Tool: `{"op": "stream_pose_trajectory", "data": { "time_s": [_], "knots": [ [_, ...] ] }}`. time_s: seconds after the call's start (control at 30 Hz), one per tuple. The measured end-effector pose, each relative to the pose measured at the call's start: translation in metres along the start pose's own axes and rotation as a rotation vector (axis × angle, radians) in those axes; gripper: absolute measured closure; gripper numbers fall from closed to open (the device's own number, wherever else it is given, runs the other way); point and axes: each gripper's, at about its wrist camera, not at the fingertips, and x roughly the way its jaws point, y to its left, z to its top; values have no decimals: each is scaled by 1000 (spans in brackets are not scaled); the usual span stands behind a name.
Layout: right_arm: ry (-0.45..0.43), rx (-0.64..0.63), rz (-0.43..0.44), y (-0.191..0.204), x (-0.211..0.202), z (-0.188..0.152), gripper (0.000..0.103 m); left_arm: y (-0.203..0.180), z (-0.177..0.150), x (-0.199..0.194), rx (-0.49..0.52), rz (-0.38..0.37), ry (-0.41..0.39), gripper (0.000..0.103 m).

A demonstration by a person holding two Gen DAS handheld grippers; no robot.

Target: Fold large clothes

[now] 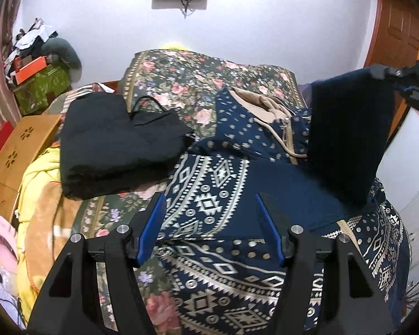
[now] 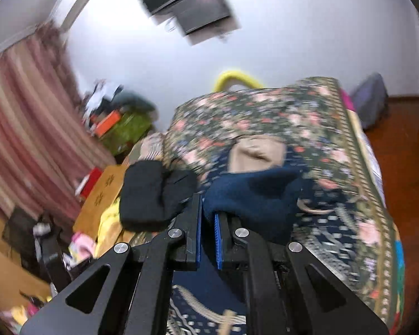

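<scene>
A: Navy hoodie with cream geometric print and tan hood lining [image 1: 209, 195]: where is it, starting from the fingers?

B: The right gripper [image 2: 208, 217] has its 2 blue-padded fingers [image 2: 218, 240] pinched narrow on a plain navy sleeve [image 2: 254, 201], and that sleeve hangs lifted above the garment. Seen from the left wrist, the same sleeve [image 1: 349, 139] rises as a dark panel at the hoodie's right side.

A: And the left gripper [image 1: 209, 223]?

B: Its fingers [image 1: 150, 229] stand wide apart with nothing between them, hovering over the printed body. The hoodie lies on the floral bedspread [image 1: 181, 83], its long axis running away from both grippers, hood at the far end.

A: What does the next move turn on?

B: I judge the lifted sleeve must cross leftward over the body. The right hand has it; the left is nearer the cloth below and could pin it. A folded black garment [image 1: 111, 150] lies just left of the hoodie.
</scene>
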Motion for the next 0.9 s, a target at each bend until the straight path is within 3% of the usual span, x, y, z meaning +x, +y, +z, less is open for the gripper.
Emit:
{"op": "stream_pose_trajectory", "data": {
  "time_s": [0.27, 0.5, 0.73, 0.9],
  "knots": [
    [314, -118, 24, 53, 106, -64, 96, 40, -19, -15, -61, 38, 11, 39],
    [519, -160, -22, 52, 159, -119, 96, 60, -40, -9, -93, 37, 78, 39],
    [587, -223, -31, 56, 144, -124, 90, 46, -41, -3, -64, 19, 108, 39],
    [481, -288, -24, 51, 99, -107, 88, 27, -31, 0, -27, -1, 103, 39]
  ]
}}
